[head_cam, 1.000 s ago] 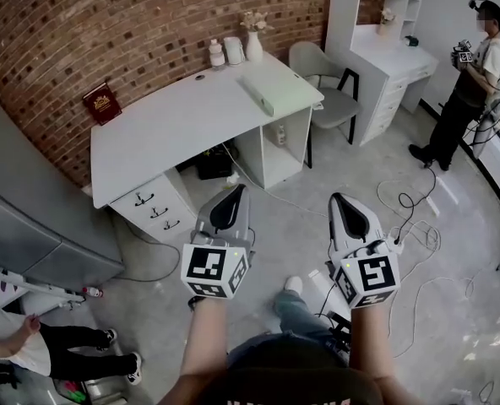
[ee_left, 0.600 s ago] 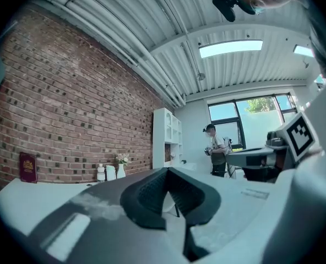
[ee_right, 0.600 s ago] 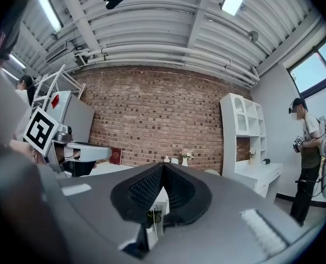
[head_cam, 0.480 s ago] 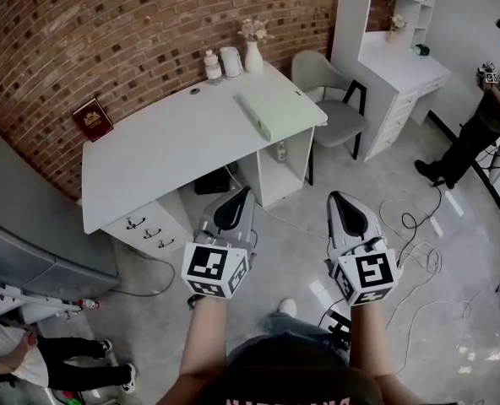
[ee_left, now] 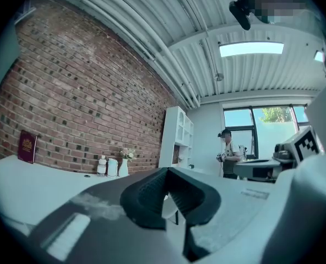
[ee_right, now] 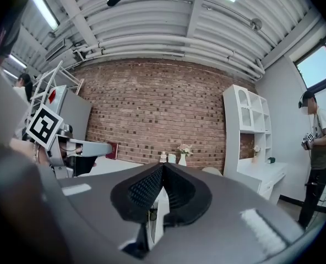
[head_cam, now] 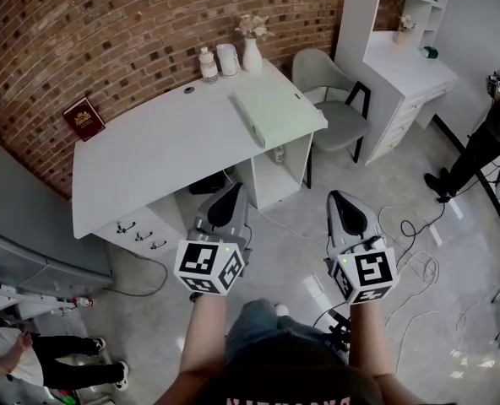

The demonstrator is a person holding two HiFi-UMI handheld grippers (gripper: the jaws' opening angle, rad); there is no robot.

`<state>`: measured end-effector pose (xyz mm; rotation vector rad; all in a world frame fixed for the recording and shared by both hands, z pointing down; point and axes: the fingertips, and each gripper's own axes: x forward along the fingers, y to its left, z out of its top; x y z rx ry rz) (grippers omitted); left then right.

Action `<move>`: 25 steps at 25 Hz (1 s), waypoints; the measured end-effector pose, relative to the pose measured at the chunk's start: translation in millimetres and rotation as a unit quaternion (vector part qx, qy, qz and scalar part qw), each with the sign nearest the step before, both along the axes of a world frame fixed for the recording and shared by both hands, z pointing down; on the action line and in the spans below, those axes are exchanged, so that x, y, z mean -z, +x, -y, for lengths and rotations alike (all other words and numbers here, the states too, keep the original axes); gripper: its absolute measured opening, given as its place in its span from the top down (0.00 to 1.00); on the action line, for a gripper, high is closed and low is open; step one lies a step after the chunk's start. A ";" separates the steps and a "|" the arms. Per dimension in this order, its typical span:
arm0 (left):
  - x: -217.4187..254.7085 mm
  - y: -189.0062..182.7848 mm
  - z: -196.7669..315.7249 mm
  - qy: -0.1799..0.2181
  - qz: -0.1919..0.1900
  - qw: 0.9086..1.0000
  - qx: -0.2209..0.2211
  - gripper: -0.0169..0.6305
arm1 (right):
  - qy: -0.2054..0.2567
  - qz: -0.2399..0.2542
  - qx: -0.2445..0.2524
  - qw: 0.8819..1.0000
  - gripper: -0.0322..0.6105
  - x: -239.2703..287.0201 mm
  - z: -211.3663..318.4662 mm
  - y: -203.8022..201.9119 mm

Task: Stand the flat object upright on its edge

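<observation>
Both grippers, the left gripper (head_cam: pixel 231 194) and the right gripper (head_cam: pixel 341 201), are closing in on the white desk (head_cam: pixel 149 159), which is filling more of the head view. The red book (head_cam: pixel 84 118) is drifting left and lower in that view. The standing person (head_cam: pixel 485 137) is sliding to the right edge — now partly cut off. The wearer's leg (head_cam: pixel 254 323) is swinging forward — its shoe is now mostly covered.

a staged study room: brick wall (head_cam: pixel 106 32), white desk (head_cam: pixel 165 142), chair (head_cam: pixel 334 108), floor cables (head_cam: pixel 419 268).
</observation>
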<state>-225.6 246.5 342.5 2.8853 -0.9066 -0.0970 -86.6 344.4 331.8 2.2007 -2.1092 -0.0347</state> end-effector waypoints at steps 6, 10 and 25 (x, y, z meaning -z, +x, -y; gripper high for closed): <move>-14.1 20.0 12.8 -0.016 -0.009 1.000 -0.009 0.98 | -0.010 0.012 -0.007 1.000 0.95 -14.8 11.9 23.7; -20.1 33.5 33.8 -0.017 0.007 1.000 -0.008 0.98 | -0.012 0.011 -0.004 1.000 0.95 -16.1 32.7 35.2; -25.6 110.6 172.9 -0.024 0.010 1.000 0.008 0.97 | -0.015 -0.010 -0.008 1.000 0.95 -9.8 160.7 121.3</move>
